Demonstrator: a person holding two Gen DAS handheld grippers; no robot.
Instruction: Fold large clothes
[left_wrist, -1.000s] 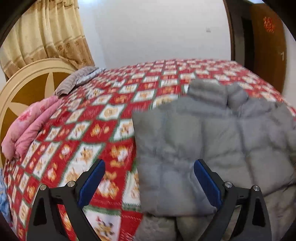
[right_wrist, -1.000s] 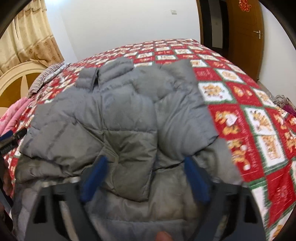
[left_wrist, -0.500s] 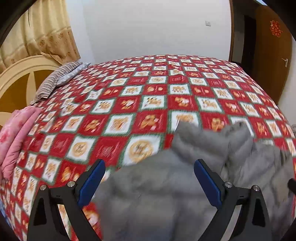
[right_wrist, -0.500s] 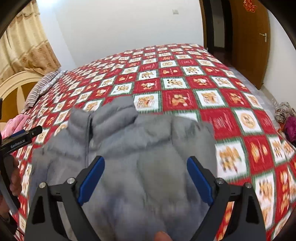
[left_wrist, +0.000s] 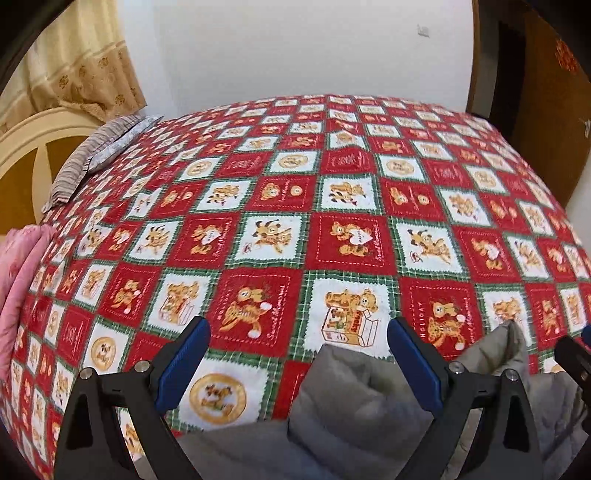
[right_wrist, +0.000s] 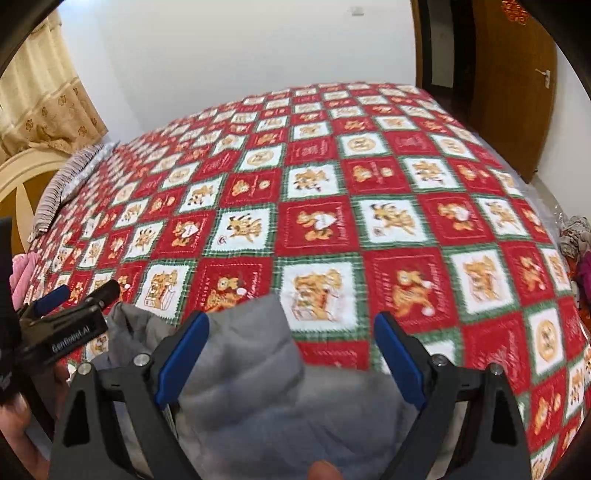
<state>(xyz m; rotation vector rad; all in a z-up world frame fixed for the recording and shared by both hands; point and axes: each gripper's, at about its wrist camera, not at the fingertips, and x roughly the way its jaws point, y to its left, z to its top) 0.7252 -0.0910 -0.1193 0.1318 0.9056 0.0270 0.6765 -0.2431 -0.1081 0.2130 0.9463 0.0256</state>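
Note:
A grey puffer jacket (left_wrist: 354, 410) lies at the near edge of the bed; only its collar end shows at the bottom of both views, and in the right wrist view (right_wrist: 258, 376) it fills the lower middle. My left gripper (left_wrist: 298, 332) is open, with the jacket's collar below and between its blue pads. My right gripper (right_wrist: 291, 325) is open above the jacket's upper edge. Neither holds anything. The left gripper's body also shows in the right wrist view (right_wrist: 62, 332) at the left.
The bed is covered by a red, white and green bear-print quilt (left_wrist: 295, 206). A striped pillow (left_wrist: 96, 151) and a cream headboard (left_wrist: 33, 147) are at the left, pink bedding (left_wrist: 18, 266) at the left edge. A brown door (right_wrist: 517, 85) stands at the right.
Both grippers have pulled back and tilted up: the jacket, which filled the views a second ago, has slid to the bottom edge, and the quilt now fills both views.

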